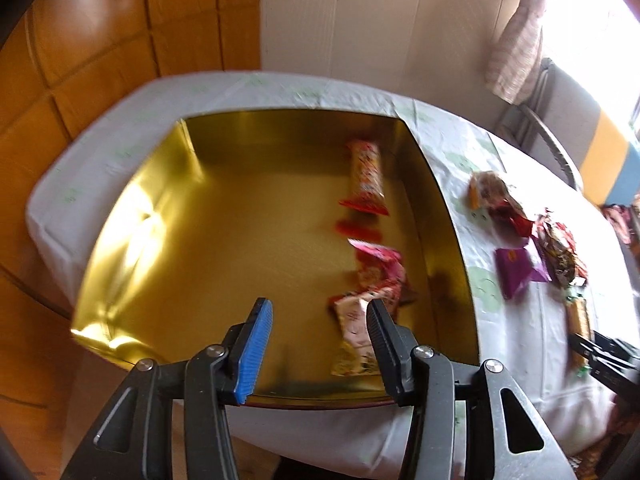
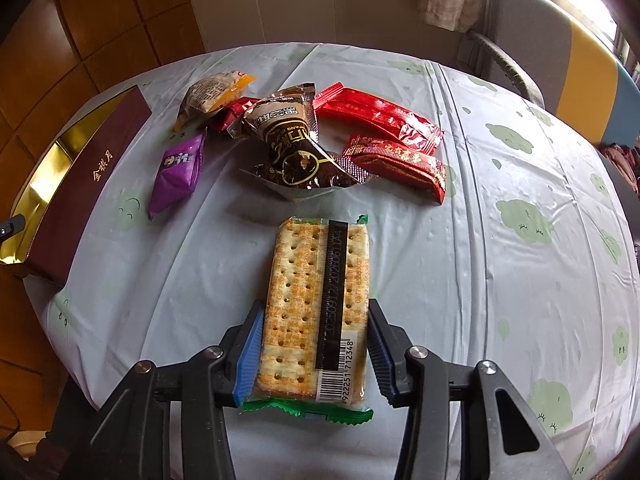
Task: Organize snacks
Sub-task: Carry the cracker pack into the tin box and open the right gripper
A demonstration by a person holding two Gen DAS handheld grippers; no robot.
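Left tongs (image 1: 318, 346) hang spread over the near edge of the gold box (image 1: 160, 248), nothing between the jaws. Inside, a row of snack packets (image 1: 366, 176) lies along the box's right wall — the view is blurred, so prints cannot be read. Box sits on the desk (image 2: 500, 260), at its left side. Loose snacks lie mid-desk: purple packet (image 2: 178, 172), dark foil packet (image 2: 292, 148), two red packets (image 2: 380, 120). Nearer, the cracker pack (image 2: 316, 312) lies flat on the cloth between the jaws of the right tongs (image 2: 314, 350) — left pad touching its edge, right pad just beside it, not yet pressing.
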